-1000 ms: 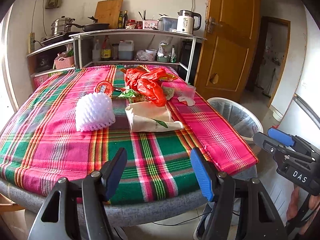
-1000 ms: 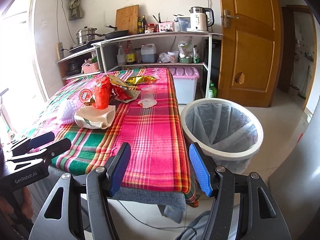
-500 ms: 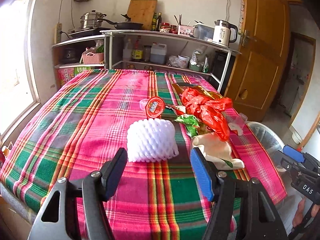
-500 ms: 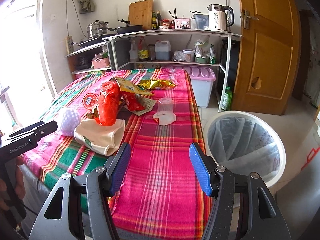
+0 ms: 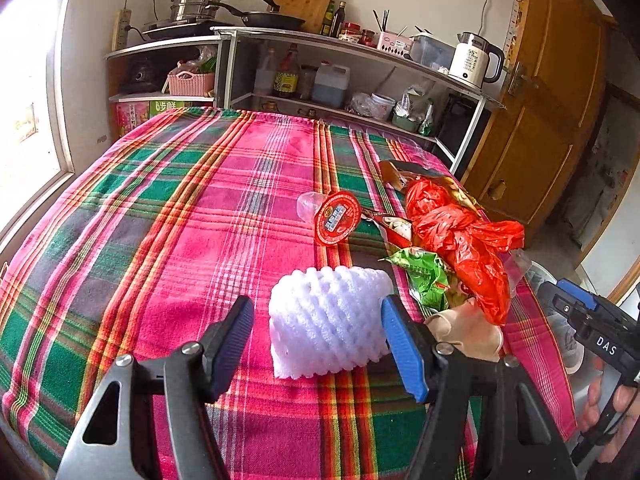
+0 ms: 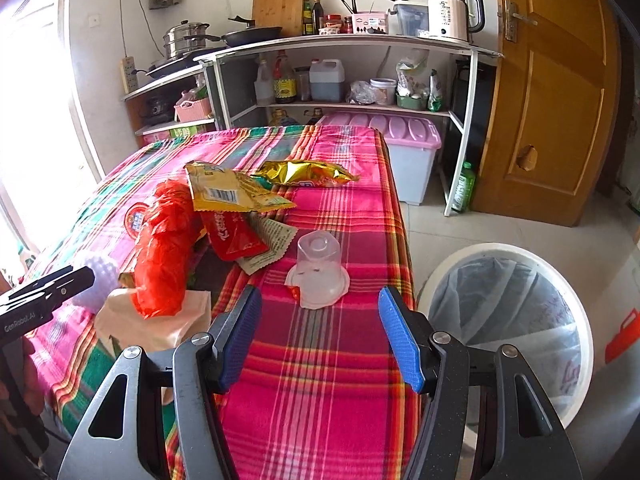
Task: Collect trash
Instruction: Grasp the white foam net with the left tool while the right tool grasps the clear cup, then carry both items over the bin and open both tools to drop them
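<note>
A white foam fruit net lies on the plaid tablecloth, and my open left gripper straddles its near side. Beside it are a red plastic bag, a green wrapper, a beige paper bag and a red-lidded cup. In the right wrist view my open right gripper hangs just short of an upturned clear plastic cup. Yellow wrappers, a gold snack bag and a red packet lie behind it. A white lined trash bin stands on the floor at the right.
Shelves with pots, bottles and a kettle run along the back wall. A pink-lidded storage box sits under them. A wooden door is at the right. A window is at the left.
Both grippers have moved forward over the table. The foam net now sits between the left fingers, and the clear cup is much closer to the right gripper.
</note>
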A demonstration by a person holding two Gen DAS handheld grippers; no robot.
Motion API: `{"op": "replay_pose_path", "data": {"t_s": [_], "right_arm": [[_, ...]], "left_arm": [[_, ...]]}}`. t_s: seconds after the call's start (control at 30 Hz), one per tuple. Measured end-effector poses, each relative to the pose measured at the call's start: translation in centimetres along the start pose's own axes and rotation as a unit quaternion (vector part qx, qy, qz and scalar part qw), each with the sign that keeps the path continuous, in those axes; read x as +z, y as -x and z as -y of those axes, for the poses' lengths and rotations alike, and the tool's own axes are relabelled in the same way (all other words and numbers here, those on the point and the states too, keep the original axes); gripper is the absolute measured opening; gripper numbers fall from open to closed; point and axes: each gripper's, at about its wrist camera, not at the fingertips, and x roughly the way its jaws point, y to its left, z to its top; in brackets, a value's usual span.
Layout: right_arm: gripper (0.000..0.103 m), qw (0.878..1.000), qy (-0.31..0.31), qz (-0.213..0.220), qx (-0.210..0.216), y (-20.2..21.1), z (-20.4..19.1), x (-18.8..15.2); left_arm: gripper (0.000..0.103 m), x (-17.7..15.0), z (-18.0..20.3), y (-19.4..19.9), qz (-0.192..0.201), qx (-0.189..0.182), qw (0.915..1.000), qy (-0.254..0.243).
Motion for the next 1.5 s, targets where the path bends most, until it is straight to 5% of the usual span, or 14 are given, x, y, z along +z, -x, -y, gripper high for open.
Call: {"op": "replay_pose_path", "data": {"t_s": [0.27,0.5,0.7,1.23,1.5], "right_arm": [[0.061,0.999,-0.011,-0.039,0.012,-3.7,1.1,1.9],[0.034,0.998,-0.009,-0.063,0.027,-5.6,1.4,2.3],[0.034,0.997,-0.017,-0.061,0.033,-5.6,1.9,2.3],[0.034,0.997,-0.043,-0.03,0.05,-0.1,2.8,0.4],[0.034,0.997,-0.062,-0.006,0.038,3.5,5.0,-0.7]], "left_arm": [[0.068,0.4,0.8,-1.6,-0.021,-0.011,0.9997,-0.007],[0.055,0.3,1.3,-2.2,-0.028,-0.013,0.9994,-0.016],[0.046,0.4,1.5,-1.8,-0.021,-0.014,0.9994,-0.023],[0.037,1.1,1.9,2.5,0.022,-0.004,0.9994,-0.028],[0.037,2.0,4.7,5.6,0.056,-0.029,0.9964,-0.055]]}}
